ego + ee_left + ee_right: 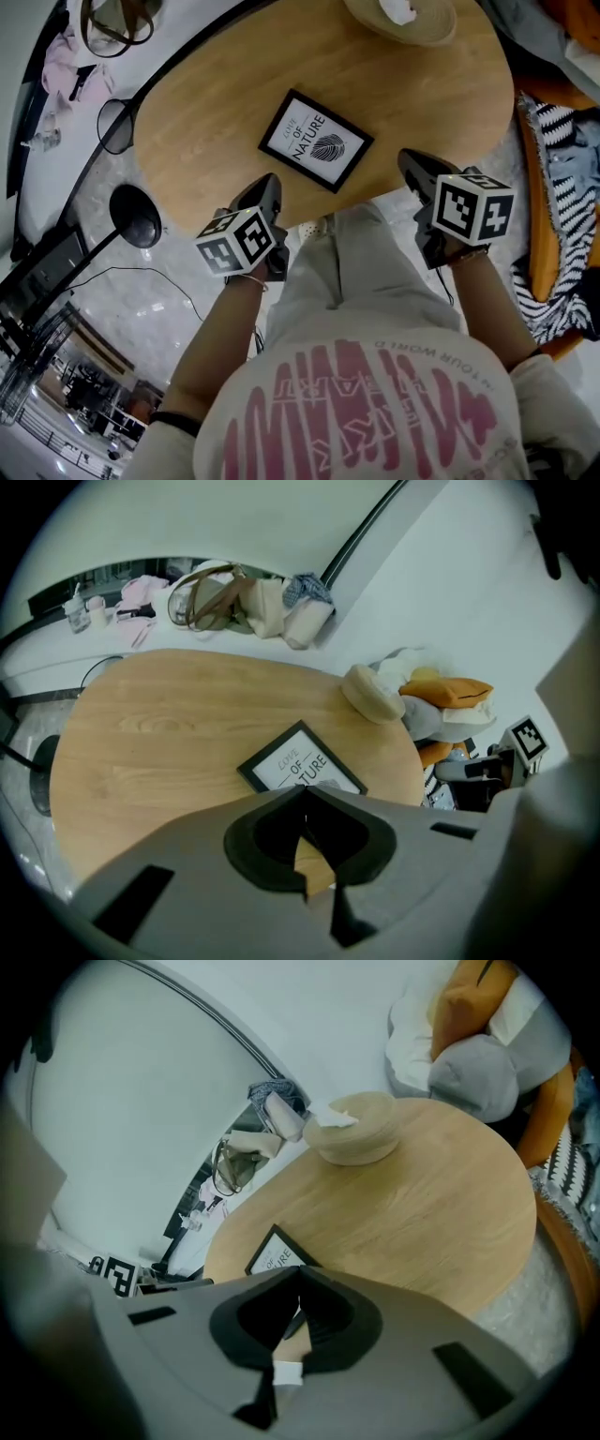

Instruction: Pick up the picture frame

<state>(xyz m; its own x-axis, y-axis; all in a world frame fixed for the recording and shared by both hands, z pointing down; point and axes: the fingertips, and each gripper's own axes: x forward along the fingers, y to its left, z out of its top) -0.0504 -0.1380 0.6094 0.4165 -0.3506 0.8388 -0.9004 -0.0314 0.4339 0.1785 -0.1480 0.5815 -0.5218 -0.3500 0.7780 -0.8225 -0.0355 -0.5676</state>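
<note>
Since it lies flat near the front edge of the table point(206, 122), the picture frame point(316, 141) likely suits a two-sided approach: left gripper point(268, 187) and right gripper point(412, 161) flank it, jaws closed, empty (neither touching it).

The picture frame point(316, 141) lies flat on the wooden table point(206, 122), left gripper point(268, 184) and right gripper point(412, 161) near it.

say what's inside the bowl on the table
A crumpled white piece pokes out of the bowl; whatever lies beneath it is covered.
</note>
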